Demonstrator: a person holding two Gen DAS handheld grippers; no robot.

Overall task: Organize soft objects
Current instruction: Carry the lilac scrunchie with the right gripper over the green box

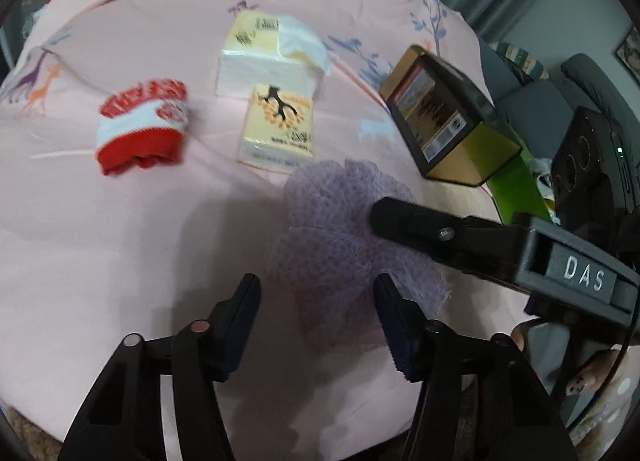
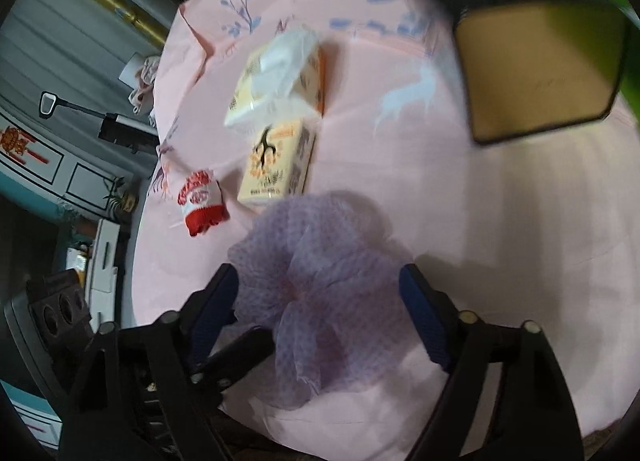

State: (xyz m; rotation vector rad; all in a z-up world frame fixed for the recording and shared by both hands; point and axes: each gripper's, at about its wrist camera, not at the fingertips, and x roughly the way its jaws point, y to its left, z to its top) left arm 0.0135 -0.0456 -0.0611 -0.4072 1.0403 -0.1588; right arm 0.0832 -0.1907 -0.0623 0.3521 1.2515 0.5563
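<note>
A lilac mesh bath pouf (image 1: 336,221) (image 2: 320,293) lies on the pink printed cloth (image 1: 100,245) (image 2: 500,241). My left gripper (image 1: 316,289) stands open just short of it, and the pouf's near edge reaches in by the right finger. My right gripper (image 2: 318,277) is open around the pouf: its left pad brushes the mesh and its right pad is apart from it. One of its fingers (image 1: 420,229) lies across the pouf in the left wrist view. A rolled red-and-white sock (image 1: 144,125) (image 2: 202,201) lies to the left.
A large tissue pack (image 1: 272,57) (image 2: 280,81) and a small one (image 1: 280,129) (image 2: 276,163) lie beyond the pouf. A dark and gold box (image 1: 448,113) (image 2: 536,69) stands at the right. The cloth's edge drops off close in front.
</note>
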